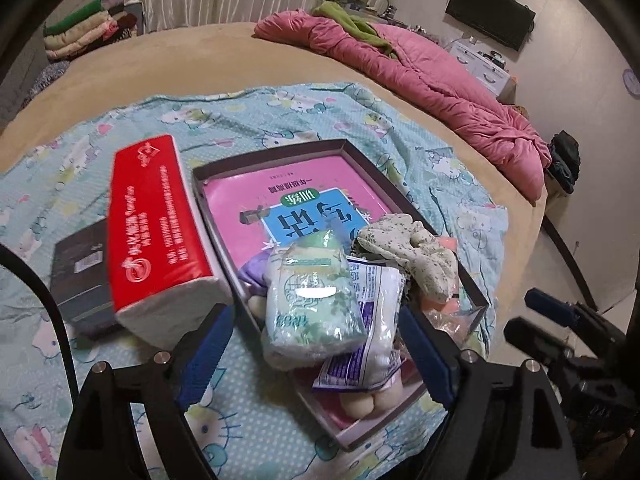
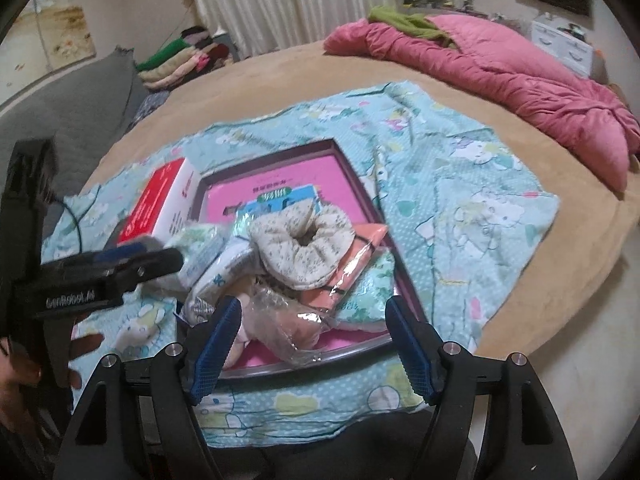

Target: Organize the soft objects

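A shallow dark-rimmed box [image 1: 272, 156] [image 2: 272, 158] lies on a teal cartoon cloth with a pink book [image 1: 280, 196] in its bottom. Soft things are piled at its near end: a green-and-white tissue pack [image 1: 312, 300], a purple-printed white pack [image 1: 372, 328], a floral scrunchie [image 1: 412, 252] [image 2: 300, 240], a salmon pack [image 2: 360, 256] and a clear plastic bag [image 2: 288, 328]. My left gripper [image 1: 316, 360] is open, its pads standing either side of the green pack without pressing it. My right gripper [image 2: 312, 346] is open over the clear bag, not touching it.
A red tissue pack [image 1: 156, 224] [image 2: 160, 204] leans against the box's left side, over a dark box [image 1: 80, 276]. A pink quilt [image 1: 420, 80] lies along the bed's far right. Folded clothes [image 1: 88, 28] are stacked at the back left. A hand [image 2: 24, 368] holds the left gripper.
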